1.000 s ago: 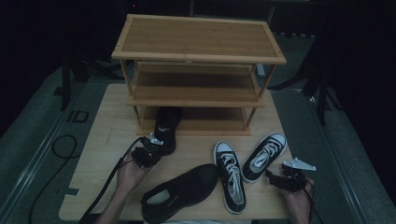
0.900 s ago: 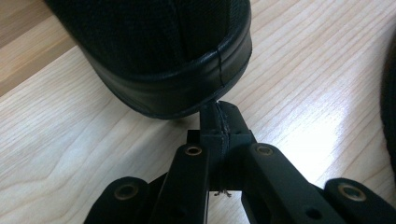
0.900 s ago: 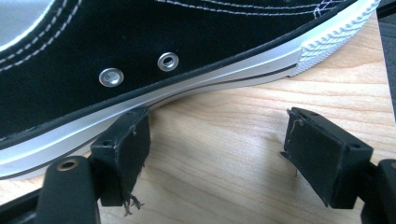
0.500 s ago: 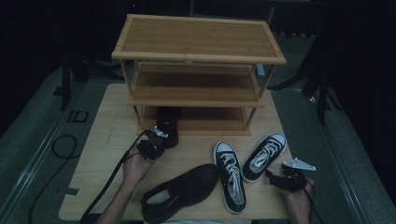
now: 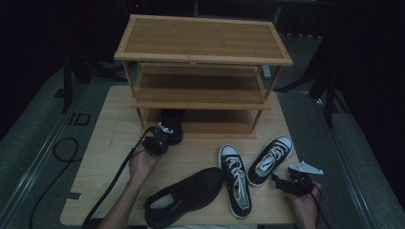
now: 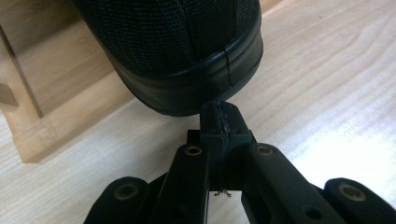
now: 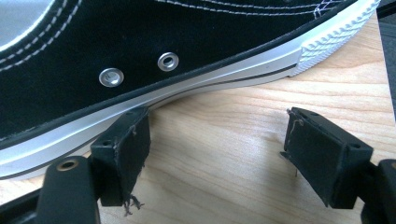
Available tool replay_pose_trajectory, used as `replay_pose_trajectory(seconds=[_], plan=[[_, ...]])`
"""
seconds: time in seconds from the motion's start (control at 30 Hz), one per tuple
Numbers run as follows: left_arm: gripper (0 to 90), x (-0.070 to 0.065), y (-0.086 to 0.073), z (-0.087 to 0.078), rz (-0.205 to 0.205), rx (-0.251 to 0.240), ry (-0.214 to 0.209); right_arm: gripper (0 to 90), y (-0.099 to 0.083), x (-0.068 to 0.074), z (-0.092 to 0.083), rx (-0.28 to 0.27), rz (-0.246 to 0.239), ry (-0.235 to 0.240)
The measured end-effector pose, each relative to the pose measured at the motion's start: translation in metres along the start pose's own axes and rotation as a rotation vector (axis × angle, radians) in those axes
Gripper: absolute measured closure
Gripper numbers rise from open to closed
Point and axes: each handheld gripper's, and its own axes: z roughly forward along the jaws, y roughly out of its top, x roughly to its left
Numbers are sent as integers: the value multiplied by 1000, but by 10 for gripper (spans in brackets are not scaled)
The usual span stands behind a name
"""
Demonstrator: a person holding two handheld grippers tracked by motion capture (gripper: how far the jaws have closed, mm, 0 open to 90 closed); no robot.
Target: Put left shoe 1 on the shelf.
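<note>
Our left tool has its jaws pressed together with nothing between them, their tips touching the heel of a black slip-on shoe, which sits half under the lowest tier of the bamboo shoe rack on the worktop. Our right tool stands wide open and empty, one jaw just beside the white sole of a black canvas sneaker.

Left gripper fingers pressed together; right gripper fingers spread apart.
</note>
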Motion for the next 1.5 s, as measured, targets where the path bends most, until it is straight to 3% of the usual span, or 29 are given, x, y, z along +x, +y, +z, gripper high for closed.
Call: replay_pose_trajectory(seconds=[0.33, 0.7, 0.93, 1.2, 1.37, 1.5], plan=[[900, 3, 5, 5, -6, -5, -3, 223, 0, 0, 0, 0, 0, 0], [821, 4, 3, -11, 36, -11, -57, 224, 0, 0, 0, 0, 0, 1], [771, 4, 0, -22, 75, 1, -118, 224, 0, 0, 0, 0, 0, 1], [723, 7, -2, -34, 91, 10, -145, 224, 0, 0, 0, -1, -1, 1], [715, 4, -5, -39, 130, 24, -201, 224, 0, 0, 0, 0, -1, 1], [713, 4, -5, -45, 129, 21, -241, 224, 0, 0, 0, 0, 0, 0]])
